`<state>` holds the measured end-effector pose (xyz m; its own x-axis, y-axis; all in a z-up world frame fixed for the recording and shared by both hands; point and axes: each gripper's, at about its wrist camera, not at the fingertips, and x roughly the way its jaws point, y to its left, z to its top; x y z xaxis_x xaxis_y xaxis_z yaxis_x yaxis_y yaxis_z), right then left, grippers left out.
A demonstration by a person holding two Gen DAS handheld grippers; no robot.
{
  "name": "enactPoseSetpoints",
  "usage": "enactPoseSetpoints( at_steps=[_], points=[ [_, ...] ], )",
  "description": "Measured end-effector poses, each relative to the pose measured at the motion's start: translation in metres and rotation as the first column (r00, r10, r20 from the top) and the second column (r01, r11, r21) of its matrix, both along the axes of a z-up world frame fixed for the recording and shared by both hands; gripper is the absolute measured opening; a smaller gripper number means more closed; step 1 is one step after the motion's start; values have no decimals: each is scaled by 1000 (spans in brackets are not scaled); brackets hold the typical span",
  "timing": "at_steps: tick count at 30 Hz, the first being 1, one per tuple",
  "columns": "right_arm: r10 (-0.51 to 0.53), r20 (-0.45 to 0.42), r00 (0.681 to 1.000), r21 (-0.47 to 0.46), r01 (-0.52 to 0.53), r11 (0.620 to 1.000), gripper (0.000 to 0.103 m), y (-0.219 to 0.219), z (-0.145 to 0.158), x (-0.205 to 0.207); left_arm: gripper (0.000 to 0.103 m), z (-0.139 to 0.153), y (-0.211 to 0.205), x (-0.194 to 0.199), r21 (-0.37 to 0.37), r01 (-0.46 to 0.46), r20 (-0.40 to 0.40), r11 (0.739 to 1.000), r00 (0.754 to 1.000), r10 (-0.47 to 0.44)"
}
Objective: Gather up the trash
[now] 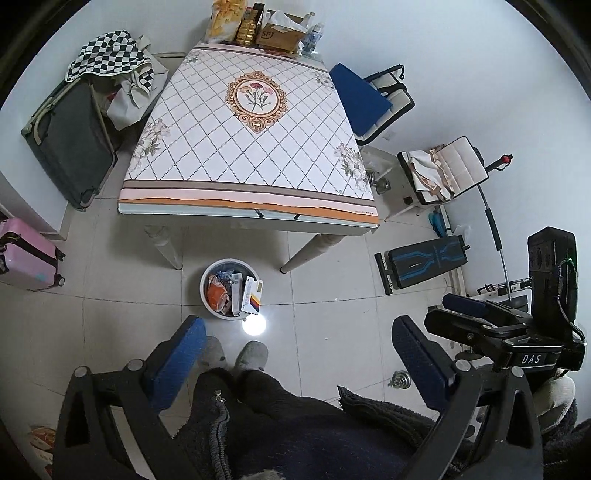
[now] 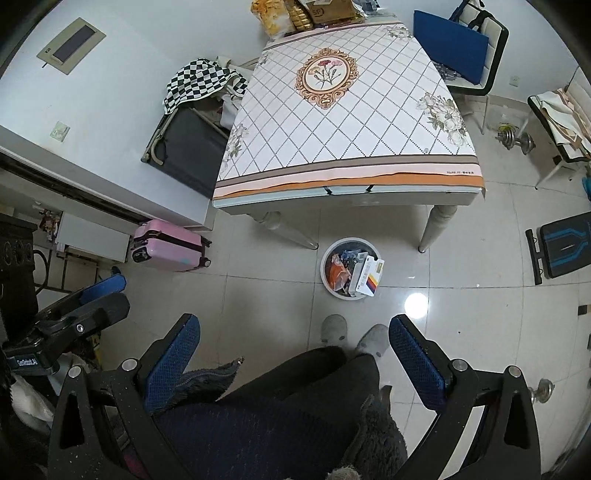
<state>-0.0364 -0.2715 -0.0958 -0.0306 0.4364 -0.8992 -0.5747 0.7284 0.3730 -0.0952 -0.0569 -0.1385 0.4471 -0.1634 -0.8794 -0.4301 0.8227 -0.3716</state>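
Here's the table filling the upper middle of both views, under a diamond-grid cloth with a floral medallion at centre; its near stretch carries nothing, while boxes and bottles crowd the far edge at the top of the frame. Pale glossy floor tiles run below, with a lamp glare just beside the bin. A pink suitcase sits at left, a checkered cloth over a dark case in the upper left, a blue-cushioned chair at upper right.

Down on the floor, below the table's front edge, stands the round white trash bin, and it's loaded: an orange wrapper, a white carton with a coloured stripe poking over the rim, smaller scraps too jumbled to name.

The left hand-held gripper hangs with blue pads spread wide, nothing between them. The right hand-held gripper is likewise spread and holding nothing. Grey slippers and dark clothing fill the bottom, hiding the floor there.
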Motion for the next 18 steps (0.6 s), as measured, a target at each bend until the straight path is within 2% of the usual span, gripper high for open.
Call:
enactPoseSetpoints(
  at_steps=[18],
  points=[
    [8,-20,1000,-4,-8,1000,103,8,3,0,103,0,2,0,-3,16,-8,1000,1000,-16]
  ],
)
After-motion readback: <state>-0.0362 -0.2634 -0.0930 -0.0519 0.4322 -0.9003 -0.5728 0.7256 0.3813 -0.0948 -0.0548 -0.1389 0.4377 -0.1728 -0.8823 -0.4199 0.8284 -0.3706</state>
